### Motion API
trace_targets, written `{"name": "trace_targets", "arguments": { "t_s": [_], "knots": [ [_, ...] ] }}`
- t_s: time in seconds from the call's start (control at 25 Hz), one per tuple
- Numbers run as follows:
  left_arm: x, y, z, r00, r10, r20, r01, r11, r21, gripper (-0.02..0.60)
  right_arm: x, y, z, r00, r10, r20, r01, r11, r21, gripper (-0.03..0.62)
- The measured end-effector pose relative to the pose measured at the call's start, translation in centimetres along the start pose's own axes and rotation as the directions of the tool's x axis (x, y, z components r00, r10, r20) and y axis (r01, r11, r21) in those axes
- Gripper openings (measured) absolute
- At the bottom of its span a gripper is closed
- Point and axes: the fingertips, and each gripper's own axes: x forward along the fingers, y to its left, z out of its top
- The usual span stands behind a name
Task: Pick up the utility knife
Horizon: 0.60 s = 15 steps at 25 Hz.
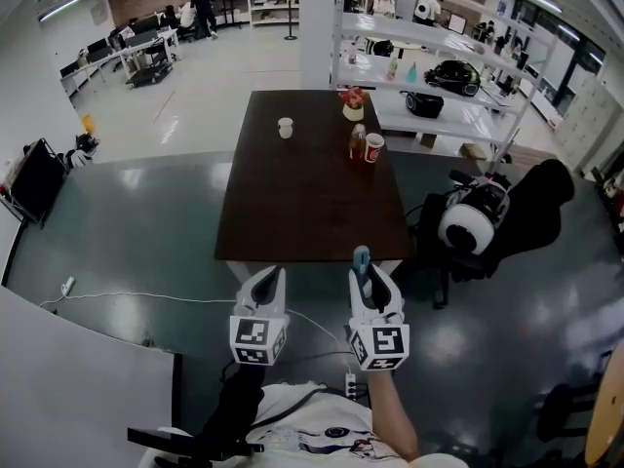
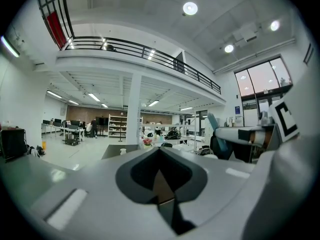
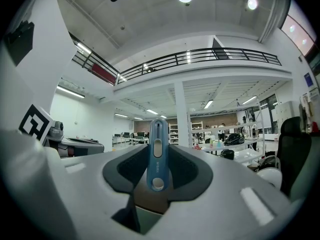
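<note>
My right tongs (image 1: 363,273) are pinching the utility knife (image 3: 157,154). Its blue body stands between the two pads and sticks out past their tips. The face with the slider looks back toward me, so the pads bear on its two side edges. The knife is off the surface (image 1: 292,193), held in the air just short of the near edge, and I judge the pick-up as good as done.

My left tongs (image 1: 265,279) are pressed together with nothing between them, level beside the right pair.

A white cup (image 1: 285,127) and a red mug (image 1: 373,148) stand at the far end of the surface, well apart from the knife.

I expect the knife to be light and stiff, with a smooth plastic shell that could slide or twist in the pads if I swing it. The best hold is on the middle of the body, clear of the slider, so a squeeze does not push the blade out. I cannot tell from here whether the blade is out, so I treat the far end as sharp.
</note>
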Motion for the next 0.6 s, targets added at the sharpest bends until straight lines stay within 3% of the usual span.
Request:
{"name": "trace_targets", "arguments": {
  "t_s": [0.6],
  "knots": [
    [1.0,0.6,-0.5,1.0,-0.001,-0.006,0.001,1.0,-0.007,-0.001,1.0,-0.1,-0.7,1.0,0.002,-0.01,-0.002,1.0,0.0,0.127]
  ]
}}
